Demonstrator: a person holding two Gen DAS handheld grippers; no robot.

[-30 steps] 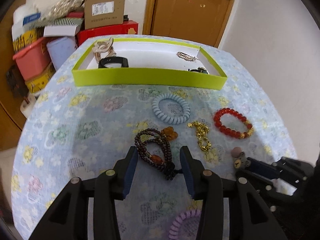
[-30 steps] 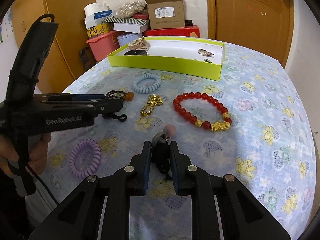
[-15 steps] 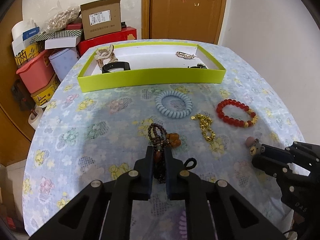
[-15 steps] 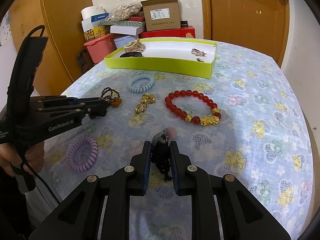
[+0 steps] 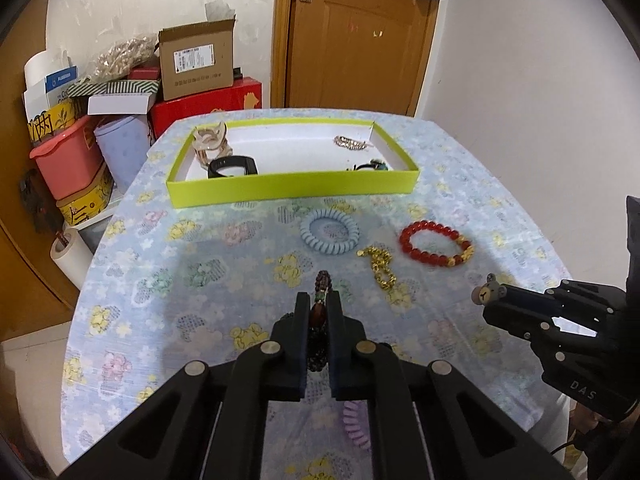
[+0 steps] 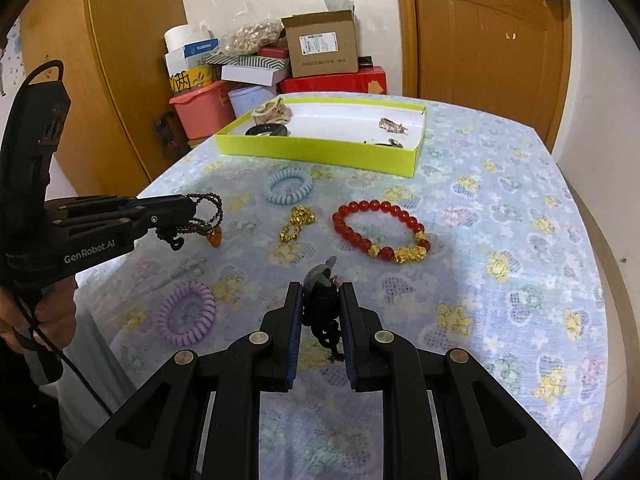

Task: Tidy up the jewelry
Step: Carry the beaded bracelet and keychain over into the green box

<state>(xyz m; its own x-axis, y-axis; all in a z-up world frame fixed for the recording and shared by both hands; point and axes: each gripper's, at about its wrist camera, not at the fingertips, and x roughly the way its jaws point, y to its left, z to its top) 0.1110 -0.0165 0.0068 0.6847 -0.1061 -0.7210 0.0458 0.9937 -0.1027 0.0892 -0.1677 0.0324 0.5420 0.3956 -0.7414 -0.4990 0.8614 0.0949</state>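
A dark bead bracelet is clamped tight in the left tool and held clear of the worktop. A little bear charm with its cord is pinched in the right tool, also held up. The green tray sits at the far end, well apart from both.

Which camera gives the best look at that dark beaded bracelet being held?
The right wrist view: the dark beaded bracelet dangles in full from the left gripper, loops and amber bead visible. In the left wrist view the bracelet is mostly hidden between that gripper's closed fingers.
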